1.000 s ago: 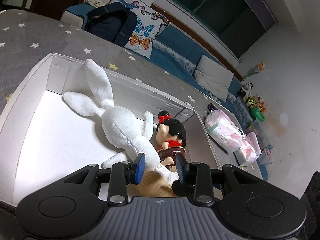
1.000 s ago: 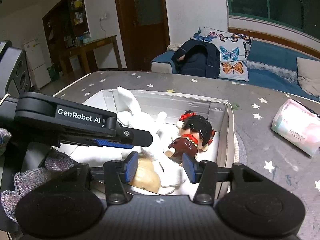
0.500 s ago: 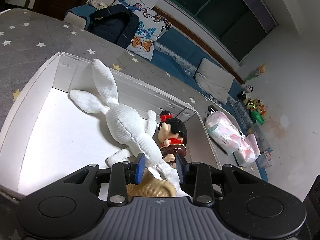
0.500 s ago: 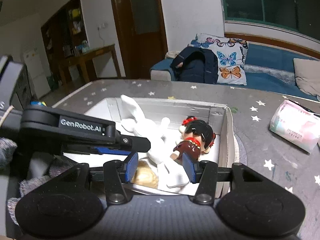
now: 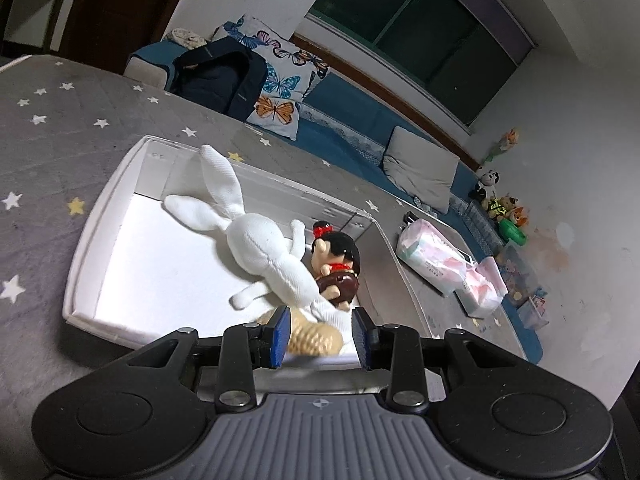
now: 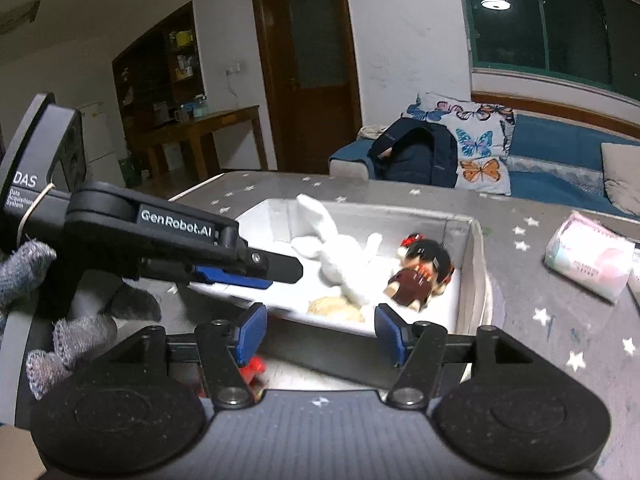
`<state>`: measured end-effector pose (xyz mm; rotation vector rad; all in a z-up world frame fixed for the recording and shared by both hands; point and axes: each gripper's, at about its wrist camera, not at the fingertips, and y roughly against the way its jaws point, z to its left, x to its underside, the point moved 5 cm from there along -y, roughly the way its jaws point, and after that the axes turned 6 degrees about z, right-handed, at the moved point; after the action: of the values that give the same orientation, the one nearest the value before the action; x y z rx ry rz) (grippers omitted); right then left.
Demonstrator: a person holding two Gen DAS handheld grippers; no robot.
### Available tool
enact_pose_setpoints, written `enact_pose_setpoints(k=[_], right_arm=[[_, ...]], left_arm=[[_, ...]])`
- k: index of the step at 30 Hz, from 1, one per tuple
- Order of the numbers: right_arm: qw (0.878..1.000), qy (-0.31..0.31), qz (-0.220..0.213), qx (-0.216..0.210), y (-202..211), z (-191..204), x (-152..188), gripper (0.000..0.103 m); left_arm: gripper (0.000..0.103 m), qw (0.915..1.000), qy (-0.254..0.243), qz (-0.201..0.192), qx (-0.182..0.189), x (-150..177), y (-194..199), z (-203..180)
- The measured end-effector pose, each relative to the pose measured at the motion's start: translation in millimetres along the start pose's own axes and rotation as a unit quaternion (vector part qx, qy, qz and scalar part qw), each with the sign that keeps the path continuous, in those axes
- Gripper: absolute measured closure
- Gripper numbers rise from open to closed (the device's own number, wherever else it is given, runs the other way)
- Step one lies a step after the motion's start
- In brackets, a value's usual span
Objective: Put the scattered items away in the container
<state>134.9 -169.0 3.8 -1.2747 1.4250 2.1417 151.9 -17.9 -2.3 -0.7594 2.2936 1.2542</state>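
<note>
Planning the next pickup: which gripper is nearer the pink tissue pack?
Right. The right gripper, jaws opening with nothing between them, sits left of the pink tissue pack; the left gripper is farther left, over the white box's left edge.

We've backed both grippers out of the white box (image 5: 80, 272), so it now sits farther off toward 12 o'clock in both views. The right gripper (image 6: 318, 334) has its jaws opening, wider than a second ago, nothing between them. A small red thing (image 6: 253, 368) has popped into view at 7 o'clock, too blurry to tell what.
</note>
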Motion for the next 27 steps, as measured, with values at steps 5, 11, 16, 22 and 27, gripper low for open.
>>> enact_pose_setpoints(k=[5, 11, 16, 22, 27], right_arm=[[1.000, 0.005, 0.010, -0.008, 6, 11, 18, 0.038], [1.000, 0.005, 0.009, -0.009, 13, 20, 35, 0.032], [1.000, 0.004, 0.013, -0.005, 13, 22, 46, 0.032], [1.000, 0.003, 0.024, -0.003, 8, 25, 60, 0.032], [0.999, -0.002, 0.032, -0.003, 3, 25, 67, 0.033]], left_arm=[[0.068, 0.9998, -0.019, 0.007, -0.008, 17, 11, -3], [0.068, 0.9995, -0.025, 0.015, -0.013, 36, 18, -1], [0.068, 0.9993, -0.025, 0.028, -0.008, 49, 22, 0], [0.067, 0.9984, -0.027, 0.049, 0.000, 59, 18, -1], [0.067, 0.9975, -0.023, 0.067, 0.005, 67, 10, -2]])
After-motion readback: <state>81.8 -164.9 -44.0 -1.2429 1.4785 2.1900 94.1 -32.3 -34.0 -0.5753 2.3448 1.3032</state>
